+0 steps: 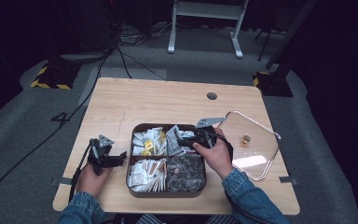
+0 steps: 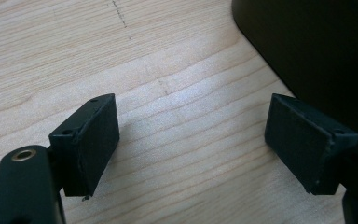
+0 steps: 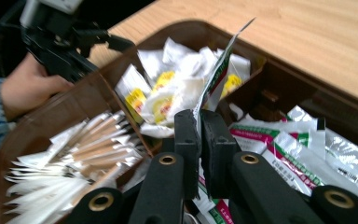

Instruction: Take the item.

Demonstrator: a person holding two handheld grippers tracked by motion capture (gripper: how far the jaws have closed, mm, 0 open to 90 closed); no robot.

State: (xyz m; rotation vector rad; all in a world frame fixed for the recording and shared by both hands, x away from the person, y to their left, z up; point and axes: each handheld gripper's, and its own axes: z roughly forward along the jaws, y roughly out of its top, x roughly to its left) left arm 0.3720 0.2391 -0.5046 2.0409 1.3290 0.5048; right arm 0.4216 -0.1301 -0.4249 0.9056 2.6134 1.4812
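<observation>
Sachet (image 3: 219, 70): centre of the right gripper view — long axis upright, top tilted toward upper right, above the brown tray (image 3: 121, 58).
Right gripper (image 3: 199, 122): fingers clamped on its lower end.
Left gripper (image 2: 191, 140): fingers wide — over bare bench (image 2: 121, 56).

We see a glossy foil-like sachet (image 3: 216, 74) pinched between the matt black pads of the right gripper (image 3: 199, 122); its arms look like hard plastic with brass-coloured rivets. Below it the brown tray (image 1: 135, 128) has a smooth, dull plastic sheen (its packets (image 3: 74, 154) look papery); under the left gripper (image 2: 191, 135) the table (image 2: 177, 60) shows pale wood grain, faintly satin; beside the right hand lies a clear, shiny lid (image 1: 256, 140).
</observation>
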